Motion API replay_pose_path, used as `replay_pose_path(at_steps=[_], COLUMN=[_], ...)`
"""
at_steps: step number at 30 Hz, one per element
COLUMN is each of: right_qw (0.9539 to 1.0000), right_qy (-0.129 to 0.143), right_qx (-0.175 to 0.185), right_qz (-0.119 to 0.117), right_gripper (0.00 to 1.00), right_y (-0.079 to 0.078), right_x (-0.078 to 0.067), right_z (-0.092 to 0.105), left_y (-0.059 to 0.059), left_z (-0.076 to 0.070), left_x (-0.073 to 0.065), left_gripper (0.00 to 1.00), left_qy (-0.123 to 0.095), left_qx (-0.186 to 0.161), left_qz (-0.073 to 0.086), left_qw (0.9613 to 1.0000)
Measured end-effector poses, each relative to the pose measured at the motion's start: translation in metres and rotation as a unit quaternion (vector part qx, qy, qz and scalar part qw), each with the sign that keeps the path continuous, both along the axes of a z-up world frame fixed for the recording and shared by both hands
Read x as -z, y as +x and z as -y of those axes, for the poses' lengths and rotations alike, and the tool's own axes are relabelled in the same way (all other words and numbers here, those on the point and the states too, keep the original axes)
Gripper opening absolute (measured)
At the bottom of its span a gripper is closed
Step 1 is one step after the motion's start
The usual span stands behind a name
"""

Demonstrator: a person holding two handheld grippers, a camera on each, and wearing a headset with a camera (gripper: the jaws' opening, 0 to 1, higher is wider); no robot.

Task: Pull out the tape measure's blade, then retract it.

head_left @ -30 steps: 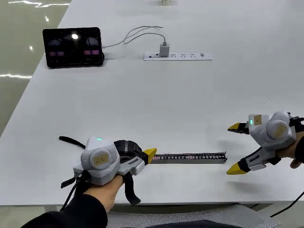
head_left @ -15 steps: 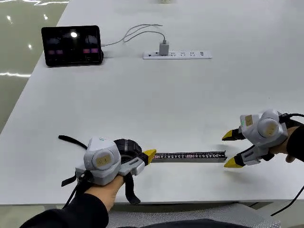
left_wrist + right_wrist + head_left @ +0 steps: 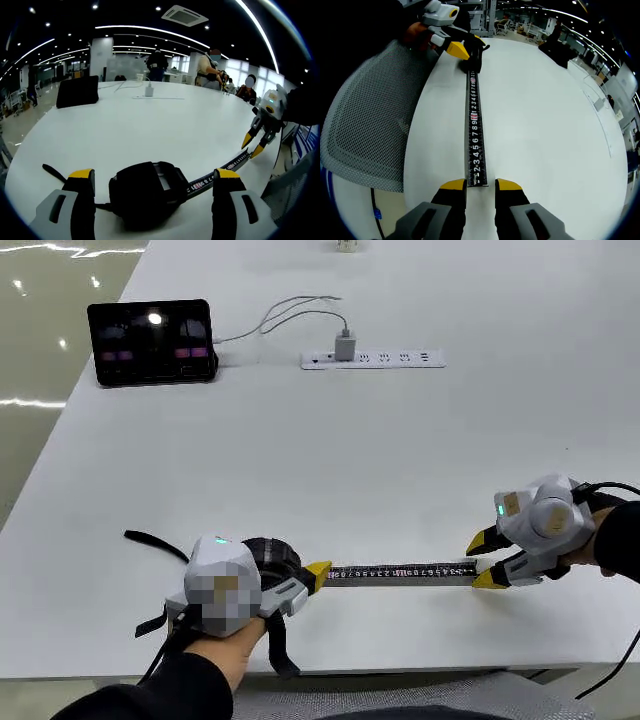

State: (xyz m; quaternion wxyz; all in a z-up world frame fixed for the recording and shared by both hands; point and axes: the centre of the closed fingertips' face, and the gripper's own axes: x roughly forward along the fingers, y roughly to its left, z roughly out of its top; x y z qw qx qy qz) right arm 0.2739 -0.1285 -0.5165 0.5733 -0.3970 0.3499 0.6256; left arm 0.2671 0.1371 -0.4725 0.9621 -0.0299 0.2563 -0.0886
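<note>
Your right claw [image 3: 480,185]: jaws slightly apart, tips on either side of the blade's end.
Blade [image 3: 474,115]: pulled out, lying flat on the table [image 3: 400,460].
Your left claw [image 3: 155,174]: jaws wide apart, straddling the case [image 3: 145,195], a gap on each side.

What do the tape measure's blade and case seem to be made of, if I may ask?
The blade: likely thin painted metal, dark with pale printed numerals, lying stiff and flat. The case: probably matte black plastic or rubber, with no shine.
</note>
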Motion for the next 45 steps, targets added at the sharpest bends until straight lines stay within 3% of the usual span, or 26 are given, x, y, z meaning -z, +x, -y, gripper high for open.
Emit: replay_pose_path(at_steps=[16, 22, 28, 40, 41, 45], right_qw=[0.9999, 0.9997, 0.9996, 0.9989, 0.9989, 0.9988], right_qy=[-0.009, -0.017, -0.020, -0.020, -0.021, -0.021], right_qx=[-0.008, -0.014, 0.012, 0.034, 0.035, 0.037], right_qz=[-0.008, -0.009, -0.019, -0.024, -0.025, -0.024], right_gripper=[0.13, 0.12, 0.12, 0.11, 0.11, 0.11], right_y=[-0.003, -0.003, -0.004, -0.005, -0.005, -0.005], right_x=[0.005, 0.006, 0.007, 0.006, 0.006, 0.005], right_z=[-0.002, -0.003, -0.003, -0.004, -0.005, -0.005], left_y=[0.000, -0.002, -0.004, -0.008, -0.008, -0.009], left_z=[-0.004, -0.007, -0.013, -0.007, -0.008, -0.008], left_x=[0.002, 0.005, 0.014, 0.015, 0.016, 0.016], left_gripper=[0.90, 0.82, 0.75, 0.61, 0.61, 0.61], left_qy=[-0.004, -0.001, -0.002, -0.013, -0.006, -0.010], left_qx=[-0.005, -0.008, -0.024, -0.023, -0.023, -0.026], left_qz=[-0.003, -0.013, -0.037, -0.058, -0.060, -0.067], left_qw=[1.0000, 0.9999, 0.9990, 0.9980, 0.9979, 0.9974])
